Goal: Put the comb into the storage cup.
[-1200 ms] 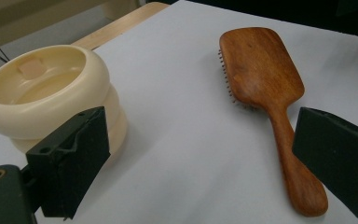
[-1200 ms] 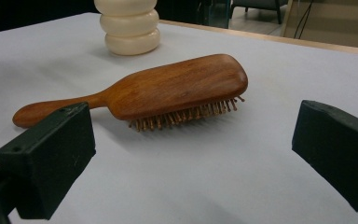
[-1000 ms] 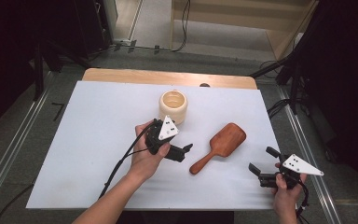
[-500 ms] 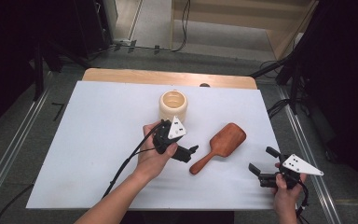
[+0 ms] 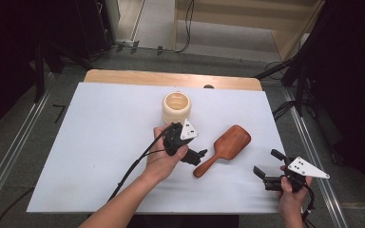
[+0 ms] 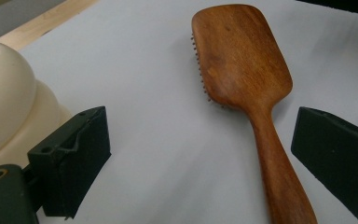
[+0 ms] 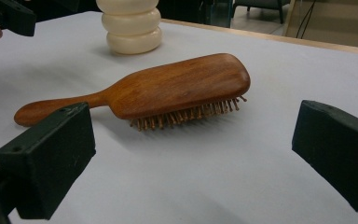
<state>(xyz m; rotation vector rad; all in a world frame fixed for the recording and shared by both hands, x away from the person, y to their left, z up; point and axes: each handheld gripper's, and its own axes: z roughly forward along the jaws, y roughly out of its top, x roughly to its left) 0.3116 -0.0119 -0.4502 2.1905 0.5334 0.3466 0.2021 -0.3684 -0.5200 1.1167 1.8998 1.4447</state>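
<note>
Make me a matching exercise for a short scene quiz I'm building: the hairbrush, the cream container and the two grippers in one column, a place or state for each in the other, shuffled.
Column one:
1. wooden hairbrush
2. cream ribbed container
3. left gripper
4. right gripper

Column two:
A. open, held near the table's right front corner, away from everything
B. upright, open top, behind the other things
C. open, jaws by the brush handle's end
D. lying bristles down, handle pointing to the person

Pairs: 1-D, 2-B, 3-C, 4-A
</note>
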